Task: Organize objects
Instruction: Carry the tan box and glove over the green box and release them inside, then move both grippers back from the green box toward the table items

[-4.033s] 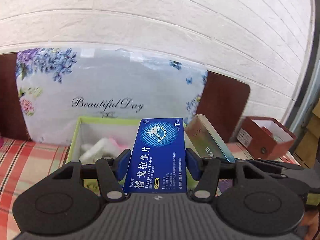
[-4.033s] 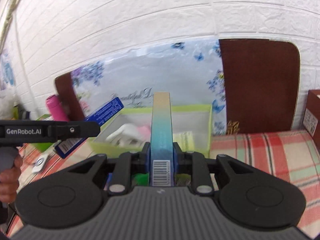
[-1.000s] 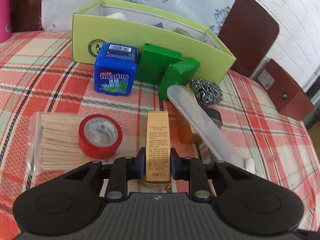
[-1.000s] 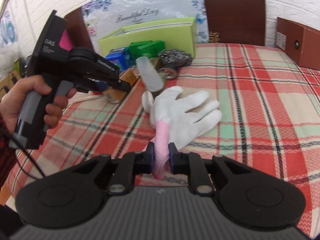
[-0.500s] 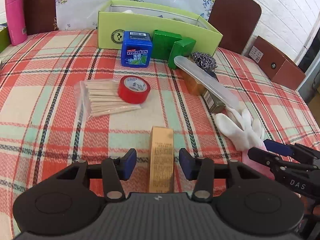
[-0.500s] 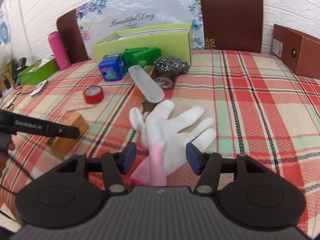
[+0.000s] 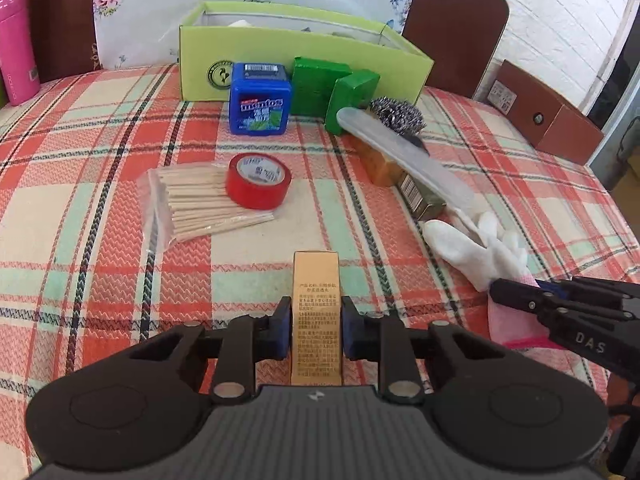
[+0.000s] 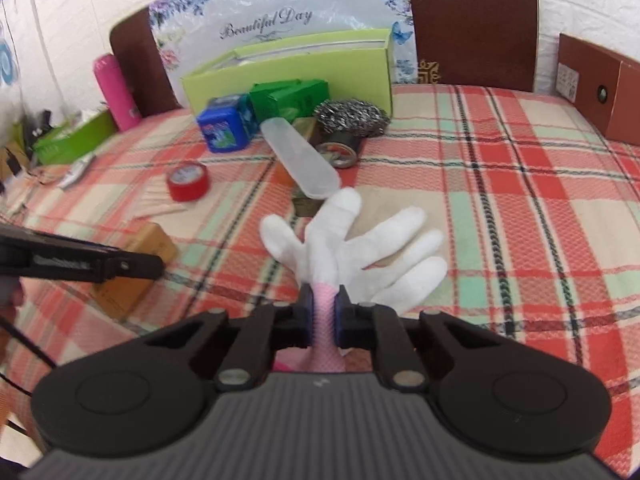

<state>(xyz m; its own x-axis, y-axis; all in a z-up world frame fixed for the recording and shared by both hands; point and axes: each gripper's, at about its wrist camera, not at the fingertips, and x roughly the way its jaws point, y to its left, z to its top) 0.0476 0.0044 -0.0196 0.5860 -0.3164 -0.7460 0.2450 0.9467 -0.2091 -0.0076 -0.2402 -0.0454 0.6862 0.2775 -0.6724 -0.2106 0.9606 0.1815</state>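
A slim gold box (image 7: 316,280) lies on the checked tablecloth. My left gripper (image 7: 316,328) is closing on it, and both pads press its long sides. A white glove (image 8: 360,248) with a pink cuff lies palm down to the right. The right gripper (image 8: 323,316) is shut on the bunched pink cuff. The left wrist view shows the same glove (image 7: 480,252) with the right gripper (image 7: 496,286) at its cuff. From the right wrist view, the gold box (image 8: 148,240) sits under the left gripper (image 8: 160,266). An open lime-green box (image 7: 304,40) stands at the back.
Before the lime box sit a blue Mentos tin (image 7: 259,100), two small green boxes (image 7: 316,84), a steel scourer (image 7: 396,114) and a clear plastic case (image 7: 400,156). A red tape roll (image 7: 258,180) rests on bagged wooden sticks (image 7: 192,204). Pink bottle (image 7: 14,44) far left, brown box (image 7: 548,116) right.
Half a second ago both grippers stood open around the gold box and the glove cuff; now each has closed on its object. Neither hand has shifted since then.
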